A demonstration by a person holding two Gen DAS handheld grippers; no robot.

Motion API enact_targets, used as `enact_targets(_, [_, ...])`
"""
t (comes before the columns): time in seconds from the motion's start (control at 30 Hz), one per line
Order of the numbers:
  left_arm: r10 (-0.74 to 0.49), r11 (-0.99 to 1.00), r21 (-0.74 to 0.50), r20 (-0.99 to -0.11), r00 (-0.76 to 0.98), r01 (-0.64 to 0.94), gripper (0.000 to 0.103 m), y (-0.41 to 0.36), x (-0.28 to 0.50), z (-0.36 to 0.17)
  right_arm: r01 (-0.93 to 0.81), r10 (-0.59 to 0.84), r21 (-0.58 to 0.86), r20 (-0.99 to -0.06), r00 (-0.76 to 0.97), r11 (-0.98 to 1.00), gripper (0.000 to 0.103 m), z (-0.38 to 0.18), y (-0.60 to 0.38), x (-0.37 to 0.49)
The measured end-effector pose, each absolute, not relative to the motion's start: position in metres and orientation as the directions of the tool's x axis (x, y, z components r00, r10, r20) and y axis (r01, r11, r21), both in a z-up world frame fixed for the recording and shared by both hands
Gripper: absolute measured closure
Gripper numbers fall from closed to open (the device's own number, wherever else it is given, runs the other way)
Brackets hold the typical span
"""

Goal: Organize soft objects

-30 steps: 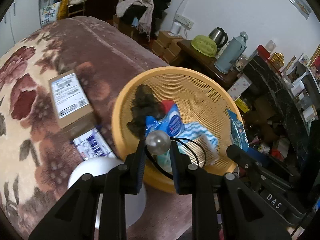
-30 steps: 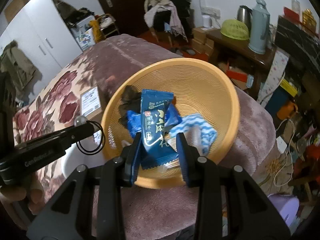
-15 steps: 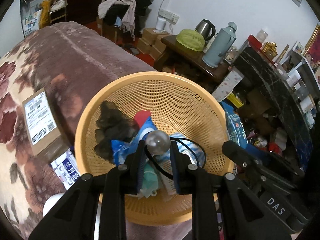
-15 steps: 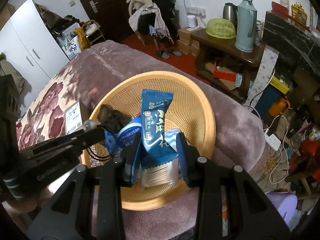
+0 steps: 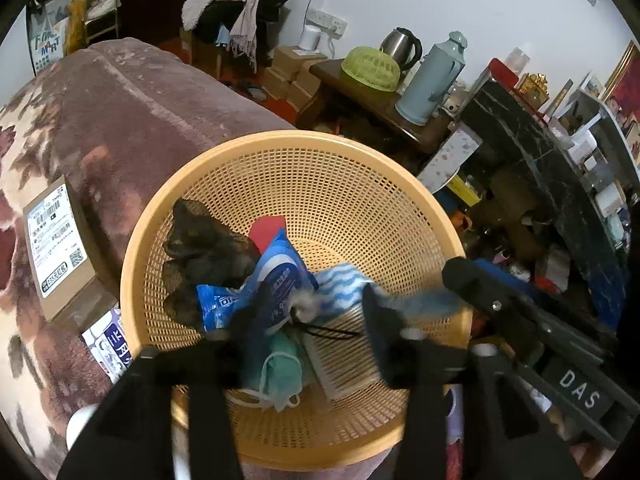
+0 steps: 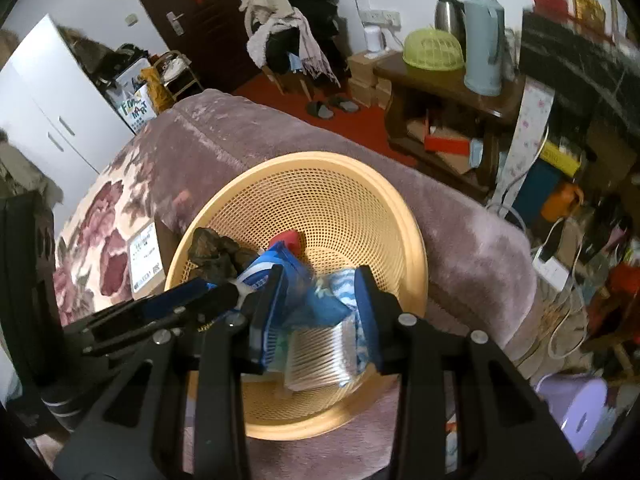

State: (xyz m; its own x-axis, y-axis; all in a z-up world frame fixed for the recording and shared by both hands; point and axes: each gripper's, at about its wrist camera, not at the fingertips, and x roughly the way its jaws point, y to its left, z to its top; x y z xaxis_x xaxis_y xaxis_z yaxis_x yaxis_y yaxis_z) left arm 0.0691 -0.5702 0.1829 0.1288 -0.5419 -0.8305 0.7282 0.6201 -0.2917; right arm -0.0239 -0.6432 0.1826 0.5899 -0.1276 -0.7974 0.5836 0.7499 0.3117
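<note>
An orange mesh basket [image 5: 352, 168] [image 6: 340, 172] sits on the plush blanket. It holds a dark crumpled cloth [image 5: 200, 240], blue wipe packs [image 5: 276, 280], a striped cloth [image 5: 340, 284], a green face mask [image 5: 280, 376] and a pack of cotton swabs [image 6: 320, 356]. My left gripper [image 5: 312, 316] is open over the basket; a blurred hair tie with a clear bead [image 5: 308, 304] is falling between its fingers. My right gripper [image 6: 318, 300] is open too, and the blurred blue snack packet [image 6: 320, 300] is dropping between its fingers into the basket.
A cardboard parcel [image 5: 54, 244] and a purple tissue pack [image 5: 110, 344] lie on the flowered blanket [image 5: 120, 112] left of the basket. A white round object [image 5: 80, 424] is at lower left. Beyond the bed edge are a wooden table [image 6: 440, 80], thermos [image 6: 484, 32] and clutter.
Both grippers moved over the basket and opened. The left let go of the beaded hair tie, the right let go of the blue snack packet; both are falling blurred.
</note>
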Motion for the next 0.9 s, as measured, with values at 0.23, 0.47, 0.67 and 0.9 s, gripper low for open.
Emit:
enact_targets(0.23, [-0.536, 0.675, -0.326, -0.833, 0.136, 0.662, 0.008, -0.556, 0.081, 0.178, 0.617, -0.137, 0.344, -0.790, 0.598, 0.708, 0.026, 0.180, -0.650, -0.033])
enact_targets(0.47, [-0.506, 0.699, -0.252, -0.836, 0.214, 0.670, 0.001, -0.550, 0.078, 0.183, 0.627, -0.132, 0.334, -0.806, 0.577, 0.703, 0.000, 0.176, -0.648, -0.036])
enact_targets(0.67, [-0.499, 0.703, -0.246, -0.839, 0.216, 0.668, 0.001, -0.541, 0.079, 0.182, 0.624, -0.129, 0.323, -0.813, 0.568, 0.712, 0.000, 0.177, -0.642, -0.038])
enact_targets(0.9, [-0.497, 0.706, -0.244, -0.839, 0.220, 0.665, 0.001, -0.529, 0.075, 0.185, 0.622, -0.126, 0.318, -0.817, 0.562, 0.716, 0.000, 0.180, -0.633, -0.040])
